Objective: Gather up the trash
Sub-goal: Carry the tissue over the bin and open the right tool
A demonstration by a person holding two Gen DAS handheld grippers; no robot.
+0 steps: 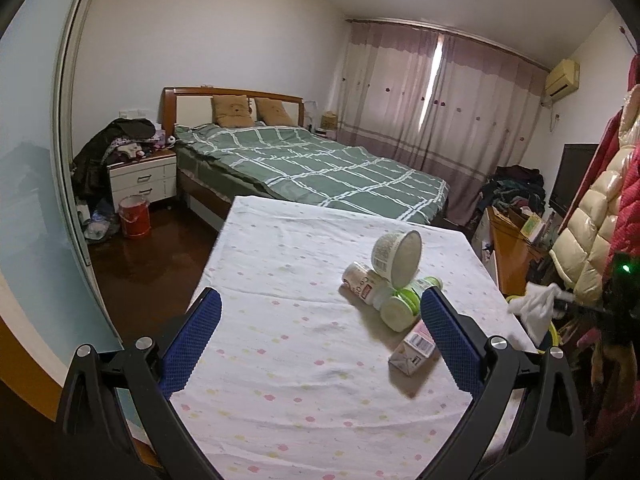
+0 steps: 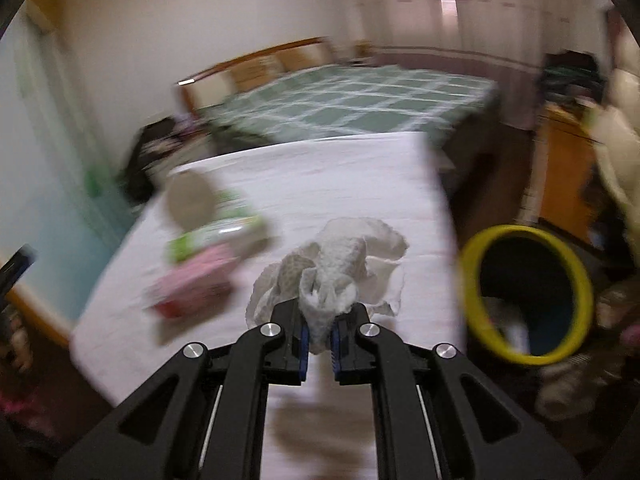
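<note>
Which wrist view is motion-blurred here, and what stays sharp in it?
Right wrist view: the table, bed and yellow-rimmed bin smear, while the right gripper and its crumpled tissue stay sharp. Left wrist view: crisp throughout, with fisheye bending at the edges.

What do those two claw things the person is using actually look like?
Both are matte black plastic linkages with round silver pivot bolts. The left gripper has two long fingers faced with bumpy blue rubber pads; the right gripper has the same blue pads. No cables or sleeves show.

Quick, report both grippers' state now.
Left gripper: open, holding nothing.
Right gripper: shut on crumpled white paper tissue.
</note>
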